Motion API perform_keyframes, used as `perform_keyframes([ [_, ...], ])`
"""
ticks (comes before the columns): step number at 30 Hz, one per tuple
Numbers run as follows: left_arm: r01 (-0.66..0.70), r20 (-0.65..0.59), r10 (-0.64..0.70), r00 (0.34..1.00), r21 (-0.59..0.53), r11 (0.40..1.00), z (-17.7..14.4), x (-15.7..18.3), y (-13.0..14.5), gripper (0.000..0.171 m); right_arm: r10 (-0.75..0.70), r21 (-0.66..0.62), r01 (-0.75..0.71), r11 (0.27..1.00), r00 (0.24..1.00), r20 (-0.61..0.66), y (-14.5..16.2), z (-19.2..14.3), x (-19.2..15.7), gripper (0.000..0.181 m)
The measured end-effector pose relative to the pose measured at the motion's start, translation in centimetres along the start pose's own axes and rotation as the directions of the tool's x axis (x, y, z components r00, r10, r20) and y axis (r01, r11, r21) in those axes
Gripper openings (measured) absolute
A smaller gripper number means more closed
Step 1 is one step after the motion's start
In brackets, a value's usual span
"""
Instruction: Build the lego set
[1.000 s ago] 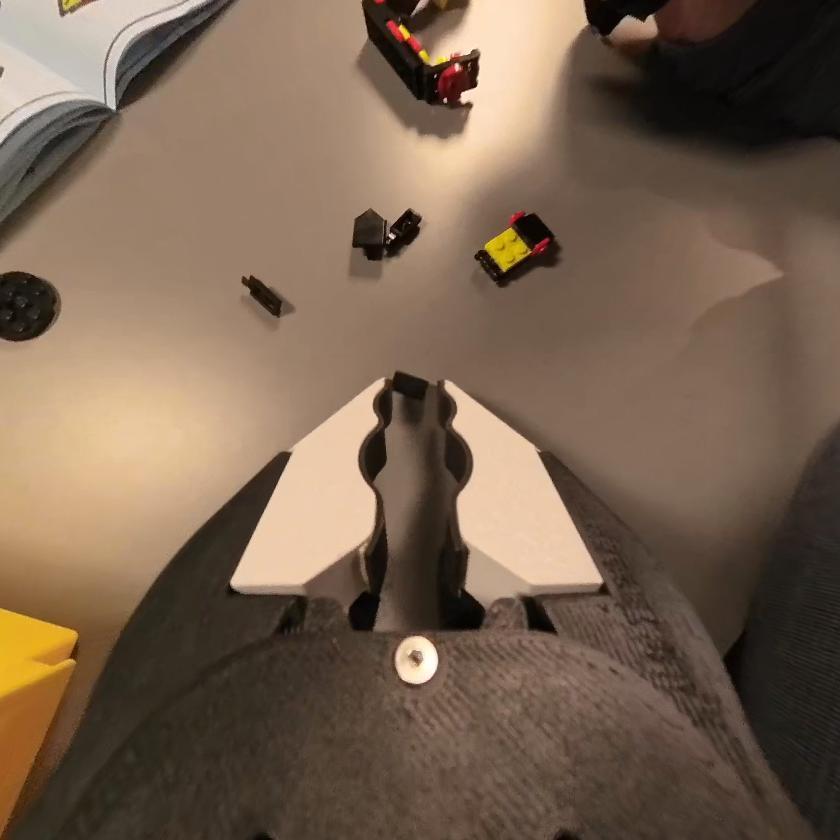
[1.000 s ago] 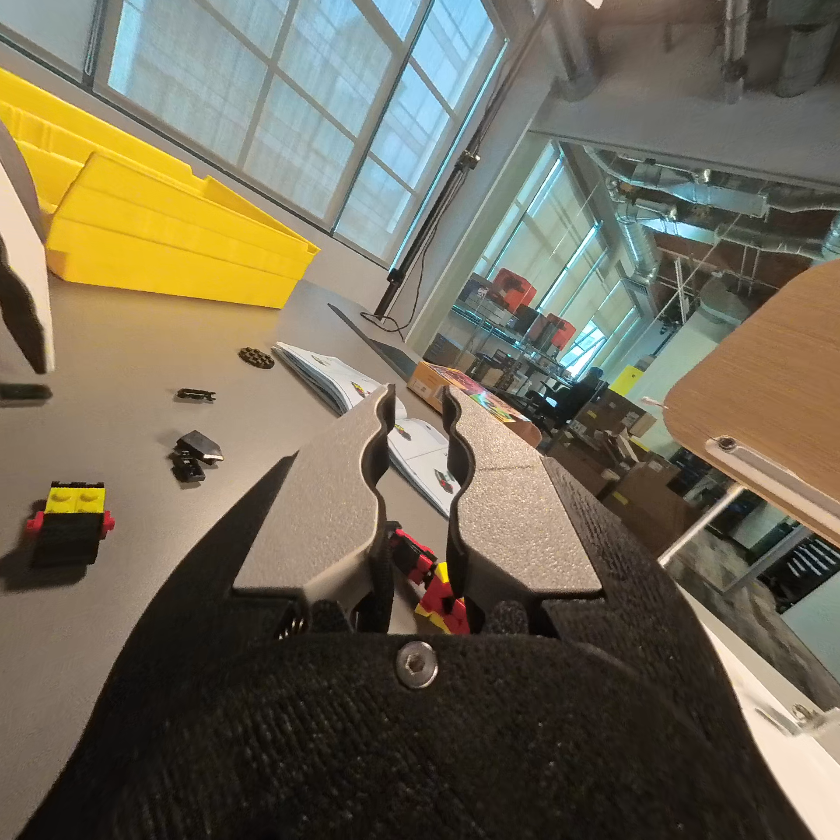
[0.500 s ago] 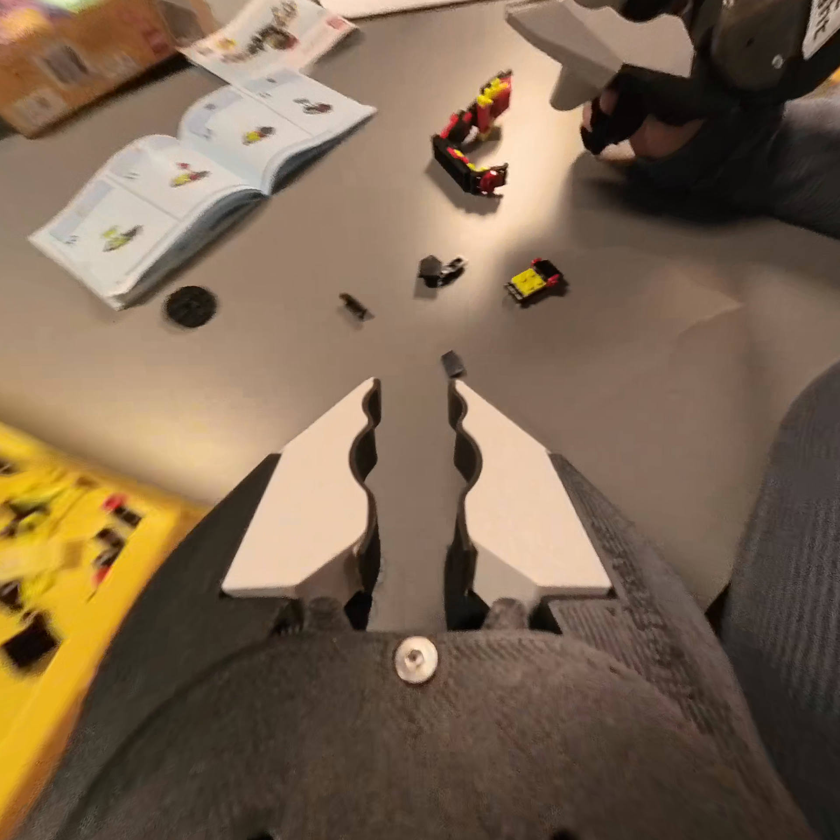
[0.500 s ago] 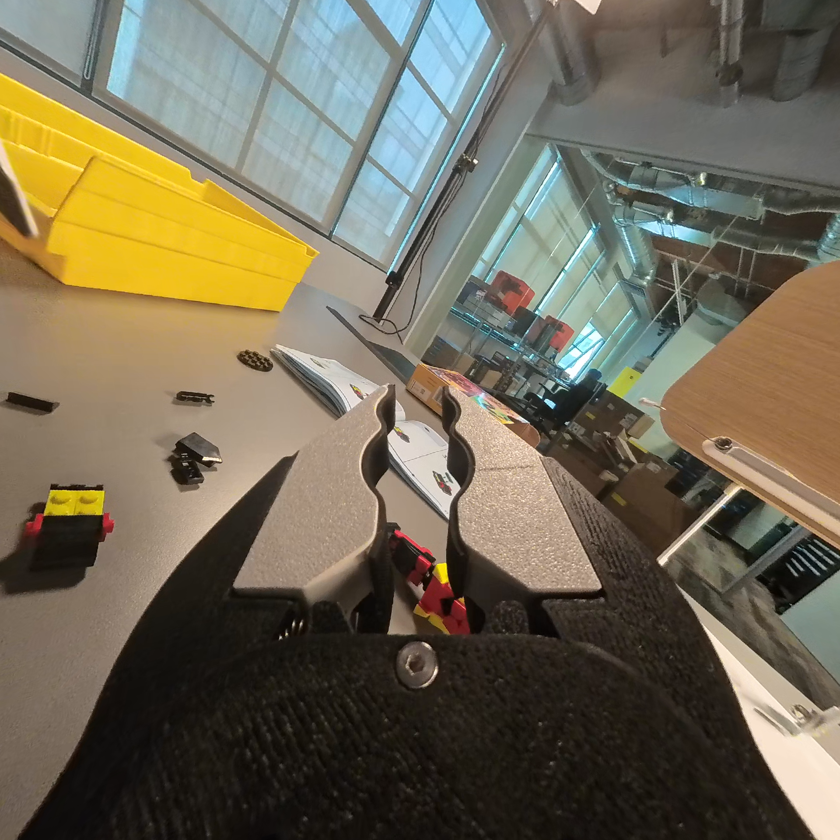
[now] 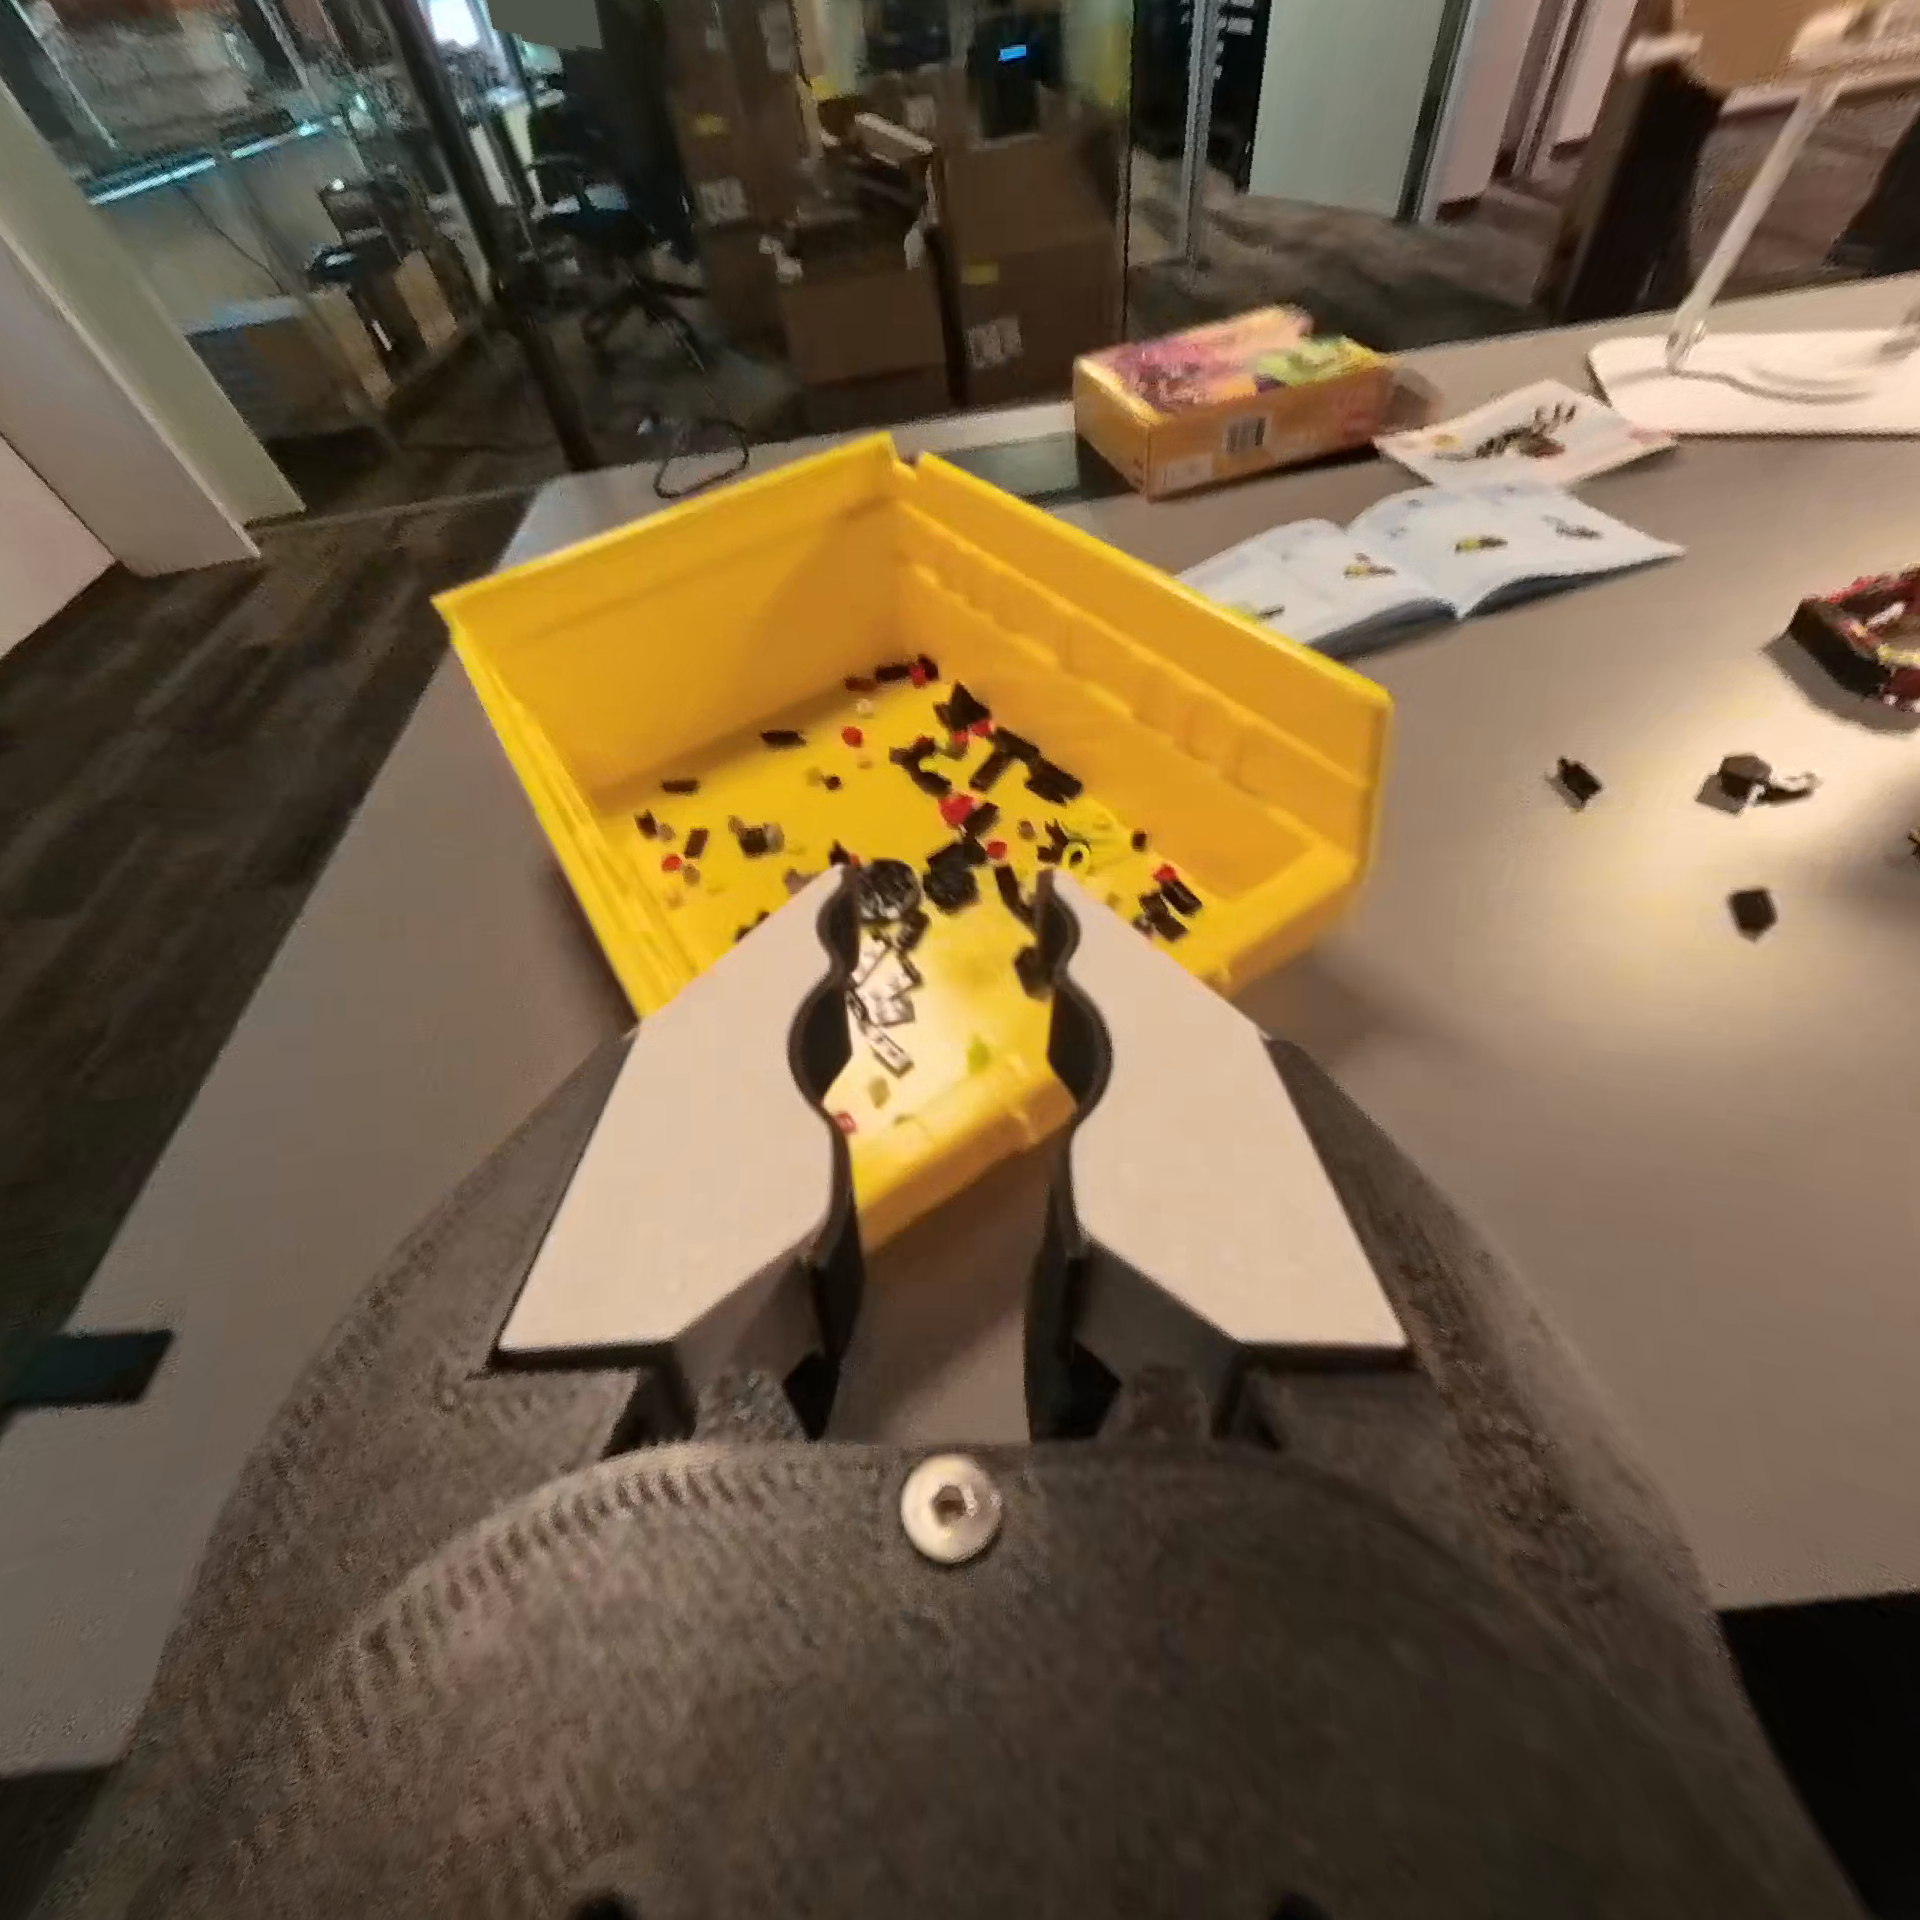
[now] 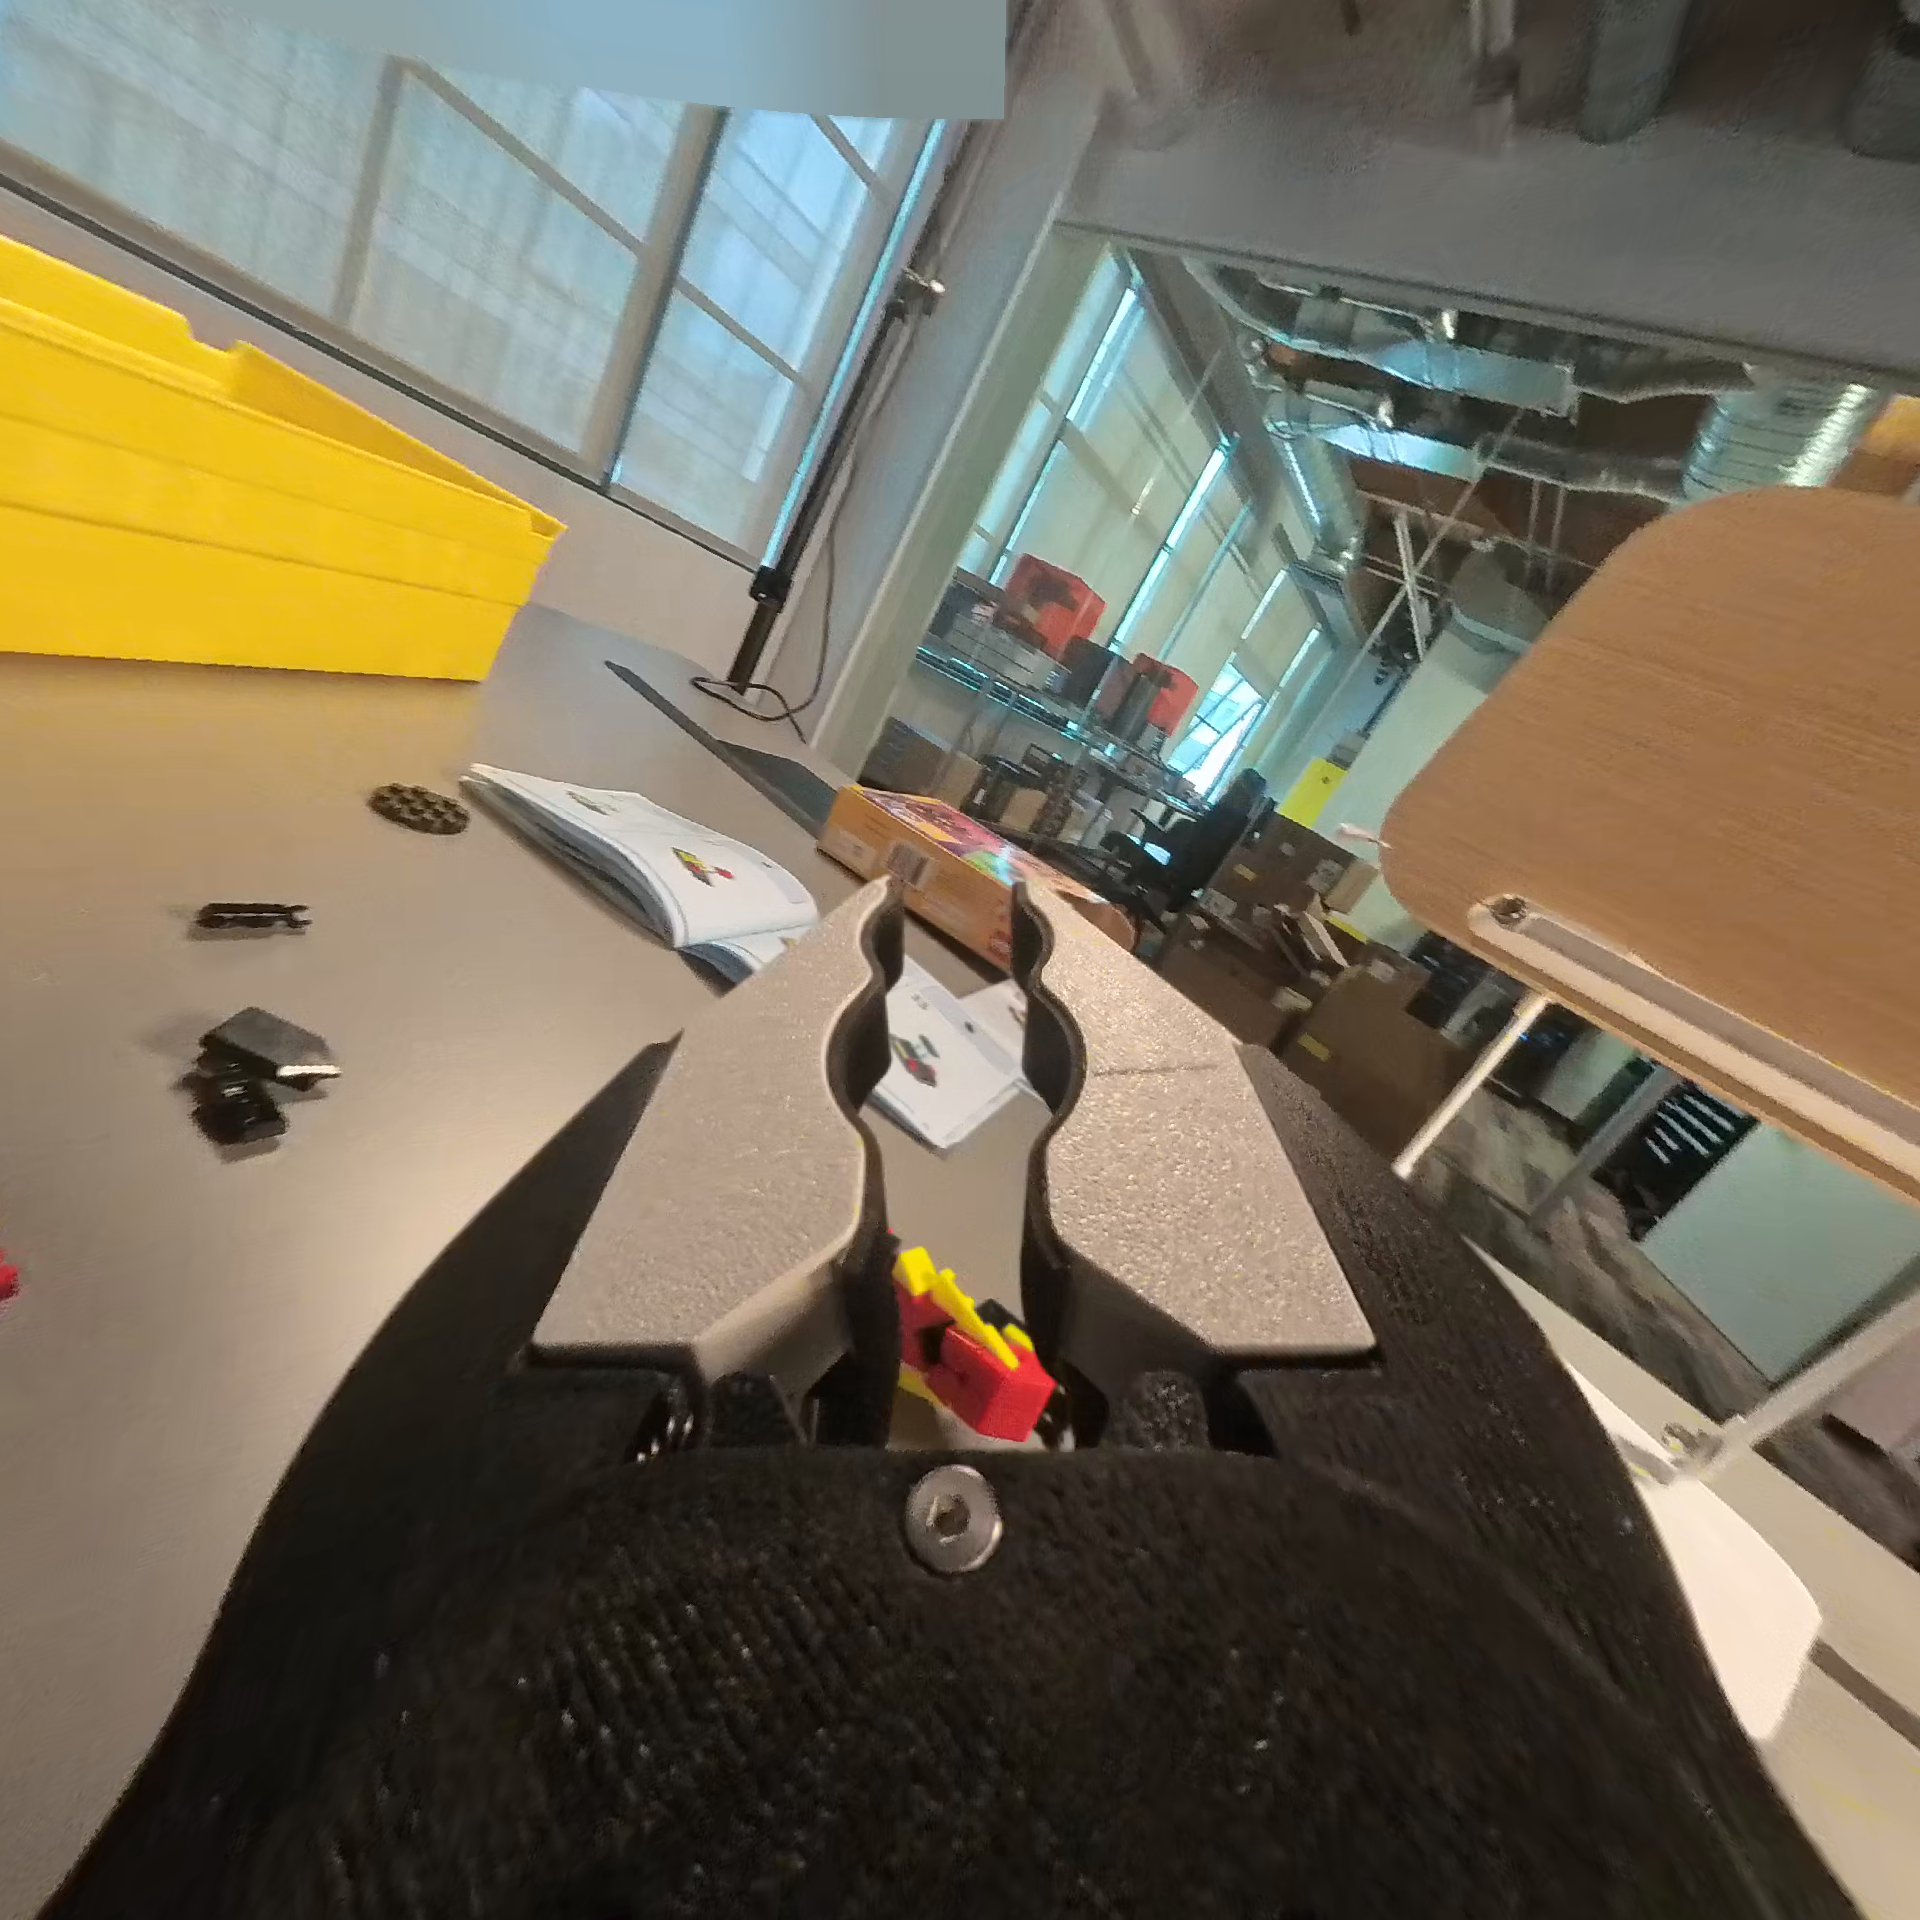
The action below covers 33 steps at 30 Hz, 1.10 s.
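Note:
My left gripper [image 5: 940, 883] is open and empty, held above the near end of a yellow bin [image 5: 1143, 665]. The bin holds several loose black, red and yellow lego pieces [image 5: 966, 800]. My right gripper [image 6: 953, 899] is open and low over the table, with nothing between its tips. A red and yellow lego build [image 6: 966, 1340] lies on the table below its finger bases. Small black pieces lie loose on the table [image 5: 1752, 912] [image 6: 260, 1070]. A partly built black and red frame [image 5: 1860, 644] sits at the right edge of the left wrist view.
An open instruction booklet [image 5: 1434, 561] [image 6: 644, 852] and a lego box [image 5: 1236, 410] [image 6: 935, 862] lie at the back of the grey table. The yellow bin also shows in the right wrist view [image 6: 260, 540]. A wooden board on metal legs [image 6: 1714, 779] stands to the right. The table edge and floor are left of the bin. My right fingertips sit around 45 centimetres from my left ones.
My left gripper opened, left a small black piece on the table and swung left to the yellow bin. My right gripper shifted a little forward and stays open.

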State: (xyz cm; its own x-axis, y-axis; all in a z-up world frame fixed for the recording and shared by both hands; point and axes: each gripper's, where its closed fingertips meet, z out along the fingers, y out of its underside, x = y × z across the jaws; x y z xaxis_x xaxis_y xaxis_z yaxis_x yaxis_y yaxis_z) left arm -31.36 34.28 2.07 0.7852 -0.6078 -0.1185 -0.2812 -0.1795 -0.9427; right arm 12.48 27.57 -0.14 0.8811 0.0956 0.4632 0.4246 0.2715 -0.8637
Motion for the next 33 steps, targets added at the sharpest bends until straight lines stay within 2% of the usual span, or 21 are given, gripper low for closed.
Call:
perform_keyframes([
  [2, -0.009, -0.024, 0.009, 1.0, -0.001, 1.0, 1.1, -1.7, -1.9, 0.032, 0.014, -0.012, -0.014, 1.0, 0.999, -0.036, 0.3, 0.1, 0.8, 0.018],
  [4, -0.043, -0.072, 0.037, 0.997, -0.076, 0.996, 3.5, -2.9, -3.9, 0.032, 0.017, -0.023, -0.018, 1.0, 0.998, -0.059, 0.5, 0.3, 1.2, 0.018],
  [7, -0.127, -0.206, 0.062, 0.977, -0.317, 0.94, 8.4, -3.1, -5.1, 0.032, -0.014, -0.037, 0.012, 0.999, 0.998, -0.064, 0.7, 0.5, 1.1, 0.018],
  [9, -0.184, -0.251, 0.067, 0.966, -0.479, 0.858, 12.0, -4.0, -4.3, 0.029, -0.043, -0.047, 0.04, 0.998, 0.997, -0.06, 0.8, 0.5, 0.9, 0.018],
  [11, -0.207, -0.285, 0.031, 0.958, -0.616, 0.76, 15.1, -5.0, -2.9, 0.011, -0.059, -0.051, 0.056, 0.997, 0.997, -0.054, 0.8, 0.5, 0.7, 0.018],
  [14, -0.206, -0.247, 0.0, 0.969, -0.808, 0.551, 17.9, -7.3, 0.4, 0.019, -0.064, -0.051, 0.062, 0.997, 0.997, -0.048, 0.8, 0.5, 0.7, 0.018],
  [17, -0.187, -0.204, -0.002, 0.979, -0.9, 0.394, 19.8, -8.8, 3.3, 0.024, -0.06, -0.045, 0.059, 0.997, 0.997, -0.042, 0.7, 0.4, 0.6, 0.018],
  [20, -0.182, -0.171, 0.063, 0.983, -0.939, 0.293, 20.9, -10.3, 5.4, 0.025, -0.062, -0.032, 0.061, 0.998, 0.998, -0.033, 0.5, 0.3, 0.5, 0.018],
  [22, -0.158, -0.145, 0.068, 0.987, -0.95, 0.269, 21.5, -10.8, 6.1, 0.026, -0.065, -0.026, 0.064, 0.998, 0.998, -0.024, 0.4, 0.2, 0.3, 0.018],
  [33, -0.039, -0.041, -0.001, 0.999, -0.965, 0.259, 22.6, -12.1, 7.4, 0.027, -0.067, 0.0, 0.067, 0.998, 0.998, 0.01, -0.1, -0.1, -0.1, 0.018],
])
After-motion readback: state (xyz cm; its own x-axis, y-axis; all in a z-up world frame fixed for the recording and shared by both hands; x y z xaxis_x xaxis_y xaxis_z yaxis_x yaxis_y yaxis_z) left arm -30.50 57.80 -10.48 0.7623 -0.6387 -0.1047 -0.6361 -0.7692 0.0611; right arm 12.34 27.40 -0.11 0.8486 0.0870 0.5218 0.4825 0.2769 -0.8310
